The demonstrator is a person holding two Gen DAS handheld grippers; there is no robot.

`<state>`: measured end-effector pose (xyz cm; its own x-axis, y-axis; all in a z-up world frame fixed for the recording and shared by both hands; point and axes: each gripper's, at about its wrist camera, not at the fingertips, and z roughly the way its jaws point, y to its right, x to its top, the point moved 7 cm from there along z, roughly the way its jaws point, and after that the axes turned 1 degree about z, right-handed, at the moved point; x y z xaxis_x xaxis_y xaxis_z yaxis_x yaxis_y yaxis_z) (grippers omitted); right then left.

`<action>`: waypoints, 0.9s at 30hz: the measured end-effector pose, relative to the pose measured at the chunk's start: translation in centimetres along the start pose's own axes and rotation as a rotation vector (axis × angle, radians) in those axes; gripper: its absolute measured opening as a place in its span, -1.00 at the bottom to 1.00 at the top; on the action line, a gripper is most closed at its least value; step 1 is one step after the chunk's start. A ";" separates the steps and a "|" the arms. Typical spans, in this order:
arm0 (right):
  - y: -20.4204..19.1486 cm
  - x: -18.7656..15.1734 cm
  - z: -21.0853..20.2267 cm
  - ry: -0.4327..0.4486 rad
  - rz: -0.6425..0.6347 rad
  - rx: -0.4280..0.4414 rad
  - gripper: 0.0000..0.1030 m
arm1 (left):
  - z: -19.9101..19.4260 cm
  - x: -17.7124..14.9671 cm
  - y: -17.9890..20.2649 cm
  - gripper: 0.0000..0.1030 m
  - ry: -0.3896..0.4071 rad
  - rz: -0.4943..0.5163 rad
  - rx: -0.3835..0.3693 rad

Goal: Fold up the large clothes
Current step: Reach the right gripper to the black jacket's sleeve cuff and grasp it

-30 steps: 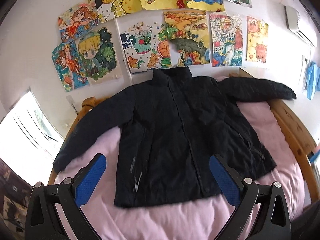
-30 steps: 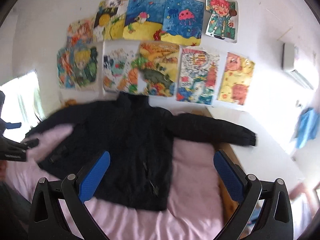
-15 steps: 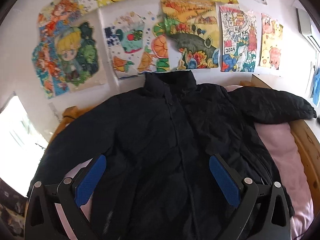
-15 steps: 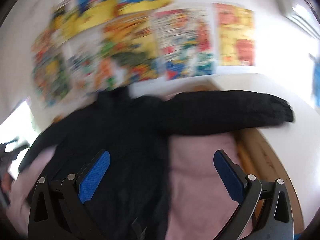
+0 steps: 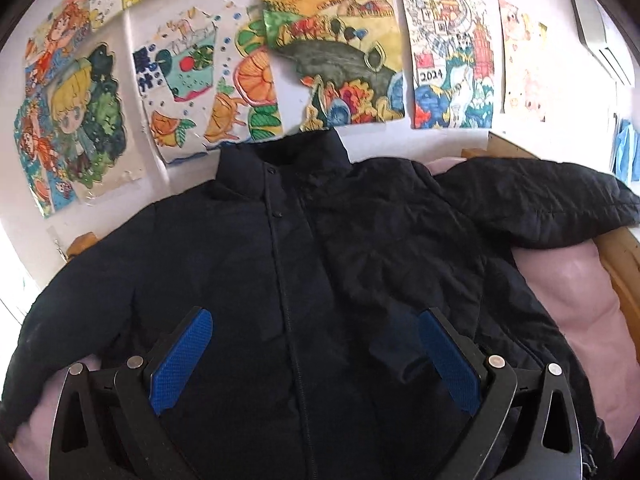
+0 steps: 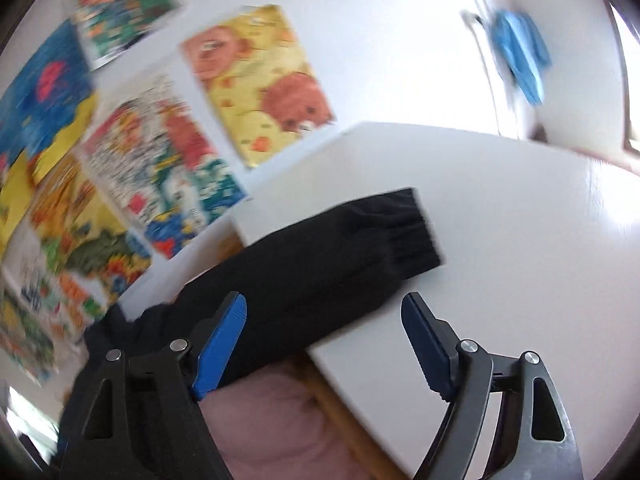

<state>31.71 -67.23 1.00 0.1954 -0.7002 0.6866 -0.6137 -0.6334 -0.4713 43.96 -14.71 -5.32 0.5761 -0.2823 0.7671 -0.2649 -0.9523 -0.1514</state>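
Jacket (image 5: 304, 288), black and padded, lay spread front-up on a pink quilt (image 5: 576, 292) over a wooden bed frame (image 5: 624, 256), its collar (image 5: 280, 160) against a white wall hung with bright drawings (image 5: 332, 52); both sleeves stretched outward, the one on the right of the left wrist view draped over the frame's edge. The left tool (image 5: 316, 356) hovered low over the jacket's chest with its blue pads (image 5: 180, 360) spread wide on either side of the zip; nothing was gripped between them. In the blurred right wrist view, the sleeve (image 6: 320, 264) reached across a white surface (image 6: 500, 280), its ribbed cuff (image 6: 412, 224) lying flat on it; the right tool (image 6: 324, 340) sat over the sleeve near where it left the bed, its jaws having just been closing yet standing apart, with the sleeve's lower edge between them; the pads (image 6: 220, 340) were not pressing on the cloth; a blue cloth (image 6: 520, 56) hung on the far wall.
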 end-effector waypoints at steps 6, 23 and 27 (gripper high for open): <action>3.6 1.4 3.4 -0.002 0.045 -0.076 0.47 | 0.5 -1.0 0.7 1.00 -0.025 0.015 -0.009; 5.0 1.9 9.0 -0.010 0.130 -0.121 -0.69 | 1.2 -1.7 -0.8 1.00 -0.044 -0.026 -0.014; 5.1 2.0 8.9 0.003 0.147 -0.101 -0.77 | 1.2 -2.0 -1.1 1.00 -0.043 -0.016 -0.013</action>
<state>35.77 -74.77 -4.93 0.0959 -0.7820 0.6159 -0.7090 -0.4880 -0.5091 43.97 -13.27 -7.45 0.6131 -0.2715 0.7419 -0.2654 -0.9553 -0.1304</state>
